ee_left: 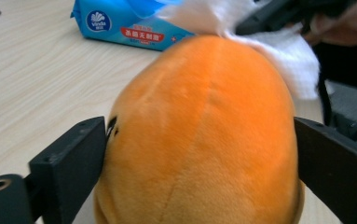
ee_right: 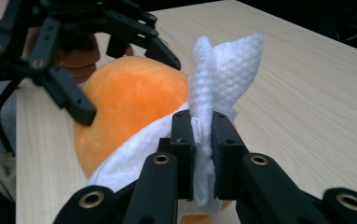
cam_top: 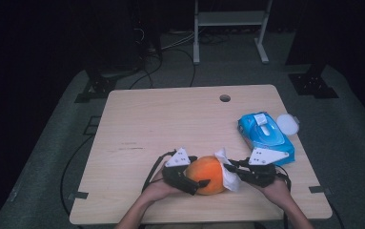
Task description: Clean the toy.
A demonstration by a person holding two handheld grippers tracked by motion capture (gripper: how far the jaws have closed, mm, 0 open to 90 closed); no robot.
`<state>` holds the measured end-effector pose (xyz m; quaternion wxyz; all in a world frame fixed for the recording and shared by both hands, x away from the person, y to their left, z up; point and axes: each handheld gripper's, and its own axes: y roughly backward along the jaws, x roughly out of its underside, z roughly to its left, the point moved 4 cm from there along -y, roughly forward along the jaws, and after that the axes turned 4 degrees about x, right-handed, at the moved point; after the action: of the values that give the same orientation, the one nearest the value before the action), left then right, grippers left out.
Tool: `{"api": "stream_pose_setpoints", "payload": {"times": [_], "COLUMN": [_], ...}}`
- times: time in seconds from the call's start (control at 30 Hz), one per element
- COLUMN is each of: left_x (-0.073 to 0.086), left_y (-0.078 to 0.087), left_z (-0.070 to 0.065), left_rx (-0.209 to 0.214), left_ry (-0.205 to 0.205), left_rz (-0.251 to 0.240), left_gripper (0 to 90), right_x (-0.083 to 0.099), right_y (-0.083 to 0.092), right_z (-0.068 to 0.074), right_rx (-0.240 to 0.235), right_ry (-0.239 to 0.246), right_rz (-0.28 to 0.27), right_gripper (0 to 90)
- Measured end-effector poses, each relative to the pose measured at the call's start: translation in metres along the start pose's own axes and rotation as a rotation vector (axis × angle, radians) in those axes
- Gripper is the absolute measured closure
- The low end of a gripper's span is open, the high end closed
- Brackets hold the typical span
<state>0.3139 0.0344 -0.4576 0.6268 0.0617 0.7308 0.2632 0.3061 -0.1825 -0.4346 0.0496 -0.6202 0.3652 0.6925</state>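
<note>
I count one orange plush toy (cam_top: 207, 174), one white wipe (cam_top: 228, 174), one blue pack of wipes (cam_top: 266, 137) with one white round lid (cam_top: 287, 124) beside it, and two grippers on one wooden table (cam_top: 170, 119). The toy lies in the lower middle of the high view, near the table's front edge, its long axis running roughly left to right across the frame. My left gripper (cam_top: 189, 179) straddles it from the left with jaws spread wide; in the left gripper view both jaws lie against the toy's sides, though I can't tell whether they press on it. My right gripper (ee_right: 203, 140) has its jaws pinched tight on the wipe, which drapes over the toy's right end. The pack sits at right of centre, well apart from the toy and behind the right hand.
</note>
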Motion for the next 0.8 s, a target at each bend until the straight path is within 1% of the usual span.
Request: {"api": "stream_pose_setpoints", "payload": {"times": [0.07,0.1,0.17,0.2,0.23,0.3,0.37,0.4,0.43,0.5,0.53,0.6,0.63,0.67,0.7,0.77,0.8], "left_x": [-0.002,-0.002,-0.002,-0.002,-0.003,-0.002,-0.002,-0.002,-0.003,-0.003,-0.003,-0.003,-0.003,-0.003,-0.002,-0.001,0.000], "left_y": [-0.001,-0.001,-0.003,-0.003,-0.002,-0.001,-0.002,-0.002,-0.002,-0.003,-0.004,-0.005,-0.005,-0.004,-0.004,-0.005,-0.006], "left_z": [-0.004,-0.007,-0.010,-0.012,-0.012,-0.011,-0.010,-0.010,-0.011,-0.012,-0.014,-0.017,-0.017,-0.015,-0.013,-0.010,-0.009], "left_rx": [-0.018,-0.026,-0.042,-0.045,-0.043,-0.030,-0.031,-0.033,-0.039,-0.043,-0.040,-0.026,-0.023,-0.010,0.002,0.003,0.008], "left_ry": [-0.008,-0.030,-0.052,-0.054,-0.056,-0.058,-0.050,-0.053,-0.058,-0.070,-0.078,-0.113,-0.121,-0.117,-0.107,-0.094,-0.069], "left_rz": [0.009,0.008,0.002,0.003,0.002,-0.012,-0.022,-0.021,-0.022,-0.025,-0.029,-0.030,-0.028,-0.023,-0.031,-0.038,-0.030], "left_gripper": [13.4,13.7,13.5,13.5,13.7,16.2,18.1,19.2,20.2,21.2,21.2,19.8,17.1,13.1,9.1,3.5,1.9], "right_x": [-0.004,-0.007,-0.010,-0.010,-0.009,-0.004,0.001,0.002,0.002,-0.003,-0.008,-0.016,-0.019,-0.019,-0.017,-0.012,-0.010], "right_y": [0.001,0.002,0.003,0.002,0.002,0.003,0.004,0.005,0.006,0.006,0.005,0.003,0.001,0.000,-0.001,-0.001,-0.001], "right_z": [0.001,0.002,0.007,0.008,0.008,0.003,-0.004,-0.006,-0.006,-0.002,0.004,0.012,0.017,0.020,0.021,0.017,0.016], "right_rx": [0.004,0.000,-0.018,-0.013,-0.013,-0.019,0.003,0.008,0.009,0.015,0.000,-0.040,-0.054,-0.054,-0.059,-0.075,-0.078], "right_ry": [-0.018,-0.019,-0.014,-0.002,0.010,-0.007,-0.016,-0.034,-0.041,-0.027,-0.016,-0.009,0.012,0.026,0.039,0.021,0.016], "right_rz": [-0.004,-0.015,-0.029,-0.024,-0.013,-0.005,0.010,0.012,0.011,-0.001,-0.021,-0.050,-0.051,-0.042,-0.032,-0.025,-0.026], "right_gripper": [80.4,80.4,80.4,80.4,80.5,80.4,80.4,80.4,80.5,80.6,80.6,80.6,80.6,80.5,80.5,80.4,80.3]}}
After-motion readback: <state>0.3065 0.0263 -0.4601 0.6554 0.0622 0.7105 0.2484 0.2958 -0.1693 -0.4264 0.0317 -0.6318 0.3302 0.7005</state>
